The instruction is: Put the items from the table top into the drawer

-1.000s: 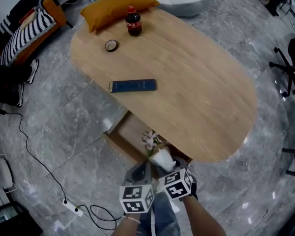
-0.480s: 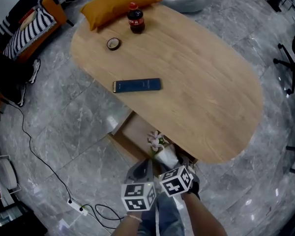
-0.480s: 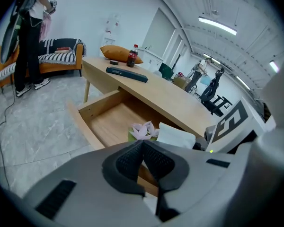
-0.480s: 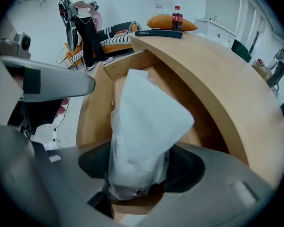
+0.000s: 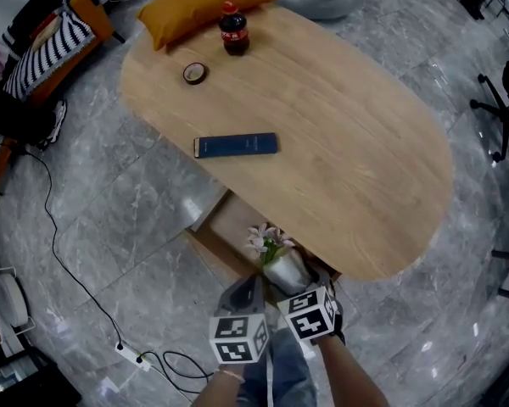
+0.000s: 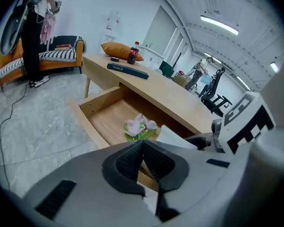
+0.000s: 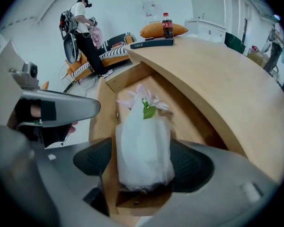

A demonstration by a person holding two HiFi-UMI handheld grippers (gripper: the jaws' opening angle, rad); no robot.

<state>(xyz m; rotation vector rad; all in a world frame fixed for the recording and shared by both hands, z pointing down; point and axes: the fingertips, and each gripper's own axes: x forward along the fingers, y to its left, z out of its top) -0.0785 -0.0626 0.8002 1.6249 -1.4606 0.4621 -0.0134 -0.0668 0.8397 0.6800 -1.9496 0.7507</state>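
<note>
A small bunch of pale pink flowers in a white wrap (image 7: 144, 145) lies in the open wooden drawer (image 5: 219, 223) under the table's near edge. My right gripper (image 7: 144, 167) straddles the wrap. Its jaws have just been opening, and a gap shows beside the left pad (image 7: 92, 161). My left gripper (image 6: 142, 146) hovers just left of it over the drawer's front, jaws shut on nothing. On the oval wooden table (image 5: 356, 151) lie a long dark blue case (image 5: 236, 145), a small round tin (image 5: 194, 73) and a cola bottle (image 5: 233, 30).
An orange cushion (image 5: 205, 3) rests on the table's far end. A striped sofa (image 5: 47, 49) stands at the left, with a person (image 7: 83, 27) near it. A cable and power strip (image 5: 127, 356) lie on the grey floor. Office chairs (image 5: 500, 113) stand at the right.
The right jaws have spread apart around the white wrap. The flowers have shifted slightly left in the drawer. Both grippers have stayed in place.
</note>
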